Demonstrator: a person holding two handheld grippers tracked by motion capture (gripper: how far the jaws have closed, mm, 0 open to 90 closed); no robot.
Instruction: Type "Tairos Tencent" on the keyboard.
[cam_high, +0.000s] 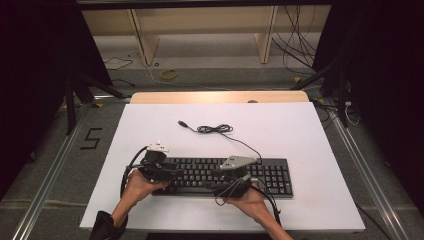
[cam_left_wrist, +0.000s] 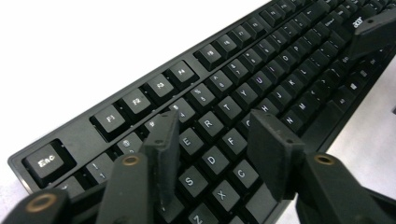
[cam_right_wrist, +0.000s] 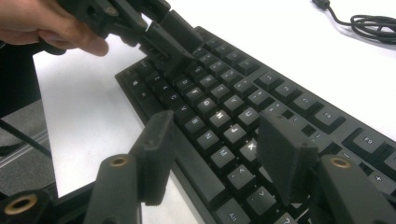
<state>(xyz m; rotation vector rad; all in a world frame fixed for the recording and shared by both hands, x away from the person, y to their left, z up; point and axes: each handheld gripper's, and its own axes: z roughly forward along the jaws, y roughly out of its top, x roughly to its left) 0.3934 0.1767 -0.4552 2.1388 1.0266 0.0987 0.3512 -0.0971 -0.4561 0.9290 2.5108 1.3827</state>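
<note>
Jaws parted on both grippers are hovering over a black keyboard (cam_high: 225, 176), which is lying flat on the white table (cam_high: 150, 125) near the person's edge. Nothing is sitting between either pair. The left gripper (cam_left_wrist: 212, 154) is poised low above the left-hand letter keys (around D, F and C, as its own view shows), and the left hand (cam_high: 137, 186) is gripping it from the keyboard's near-left corner. The right gripper (cam_right_wrist: 215, 158) is hanging over the middle keys at the front edge, one jaw out past the keyboard's near rim and the other above the keys, with the right hand (cam_high: 252, 202) behind it. A cable (cam_high: 215, 129) is trailing loosely from the keyboard's back edge, coiled on the table with its plug lying free. Judging by the spread jaws, the work appears to be typing or pressing keys; whether any key is being pressed cannot be told, and the keyboard itself is not being gripped.
</note>
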